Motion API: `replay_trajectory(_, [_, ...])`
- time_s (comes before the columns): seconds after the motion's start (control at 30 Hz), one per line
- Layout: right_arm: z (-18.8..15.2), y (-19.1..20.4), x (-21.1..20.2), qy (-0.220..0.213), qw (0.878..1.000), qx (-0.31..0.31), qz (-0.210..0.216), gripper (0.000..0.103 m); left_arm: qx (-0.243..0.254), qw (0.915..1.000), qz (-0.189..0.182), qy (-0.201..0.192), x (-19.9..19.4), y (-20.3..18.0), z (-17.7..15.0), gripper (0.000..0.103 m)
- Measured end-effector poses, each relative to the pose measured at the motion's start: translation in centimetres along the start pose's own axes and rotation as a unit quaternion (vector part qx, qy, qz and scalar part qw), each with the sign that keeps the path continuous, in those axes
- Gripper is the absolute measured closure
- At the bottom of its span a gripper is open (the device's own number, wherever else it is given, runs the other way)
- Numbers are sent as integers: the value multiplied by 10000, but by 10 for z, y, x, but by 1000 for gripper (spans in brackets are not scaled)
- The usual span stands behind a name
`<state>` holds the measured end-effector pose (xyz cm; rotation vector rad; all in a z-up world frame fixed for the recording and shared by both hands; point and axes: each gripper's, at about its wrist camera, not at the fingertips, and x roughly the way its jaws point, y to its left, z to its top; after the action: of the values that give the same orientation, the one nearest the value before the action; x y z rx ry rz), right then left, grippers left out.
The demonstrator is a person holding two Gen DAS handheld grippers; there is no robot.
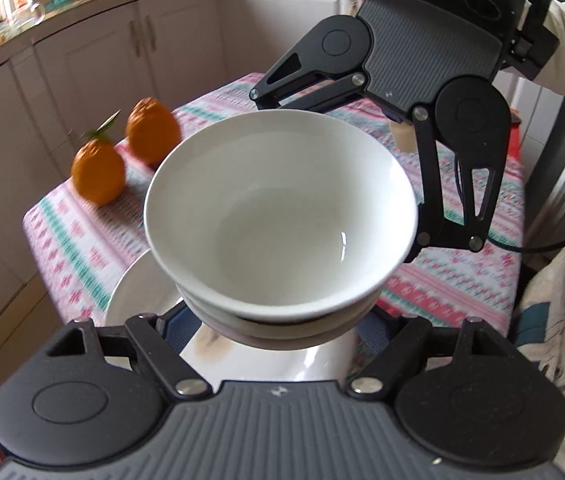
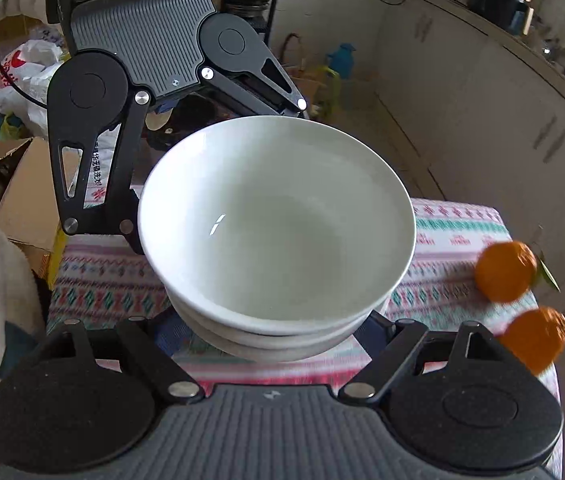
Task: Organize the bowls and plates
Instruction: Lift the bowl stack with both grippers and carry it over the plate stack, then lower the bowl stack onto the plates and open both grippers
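Both wrist views face each other closely across the shared bowl stack

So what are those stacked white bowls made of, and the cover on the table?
The stacked bowls look like glazed ceramic or porcelain, though hard plastic can't be excluded: smooth, glossy white with a small bright glint inside. The table cover looks like woven fabric, matte, with pink, green and white patterned bands draping over the edge.
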<state>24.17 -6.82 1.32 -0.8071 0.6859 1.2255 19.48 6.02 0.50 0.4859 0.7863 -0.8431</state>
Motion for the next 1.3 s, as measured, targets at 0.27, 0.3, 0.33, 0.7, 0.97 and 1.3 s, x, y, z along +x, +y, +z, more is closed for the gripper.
replay_trajectory(0.27, [10,-16,38,107,9996,120,211,15,-225,9997,41,130,10,23,-18,21])
replay_trajectory(0.3, [11,-15,38,115,9996,150,223,15,-246,9996,38,133,10,25,-20,21])
replay_trajectory(0.33, [11,-15,39,115,9995,172,230,15,-262,9996,36,132,10,26,-21,21])
replay_trajectory(0.7, [8,-23,45,102,9985,425,315,15,-361,9993,54,99,13,33,-26,21])
replay_trajectory(0.97, [3,-30,51,26,9975,608,371,15,-274,9995,145,101,11,30,-25,21])
replay_trajectory(1.3, [-5,-27,45,-154,9967,750,264,7,-404,9978,519,-40,5,20,-30,13])
